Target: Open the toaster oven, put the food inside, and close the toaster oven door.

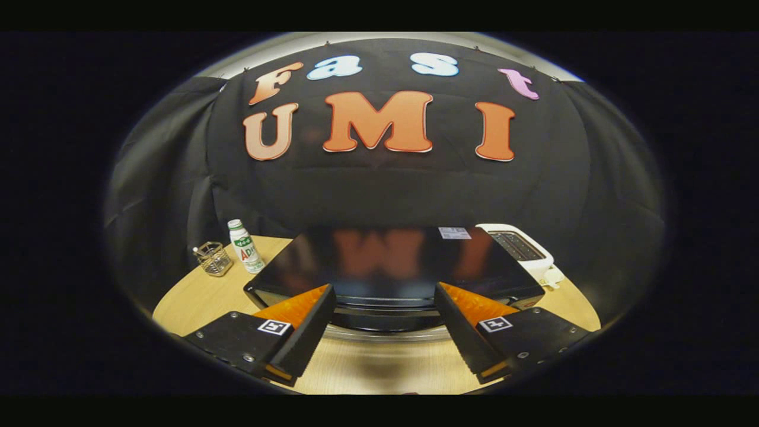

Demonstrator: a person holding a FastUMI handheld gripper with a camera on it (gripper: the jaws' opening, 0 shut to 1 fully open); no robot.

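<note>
The toaster oven's (391, 261) front is hidden behind its top edge and the fingers (308, 320).

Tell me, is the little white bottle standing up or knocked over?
Standing up. The white bottle rests on its base on the wooden table, cap on top, beside the wire basket, far beyond the open gripper.

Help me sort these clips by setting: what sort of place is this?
Likely a staged kitchen tabletop in a demo booth: a black toaster oven on a round wooden table, a white toaster beside it. The open hand-held gripper sits at the oven's front.
</note>
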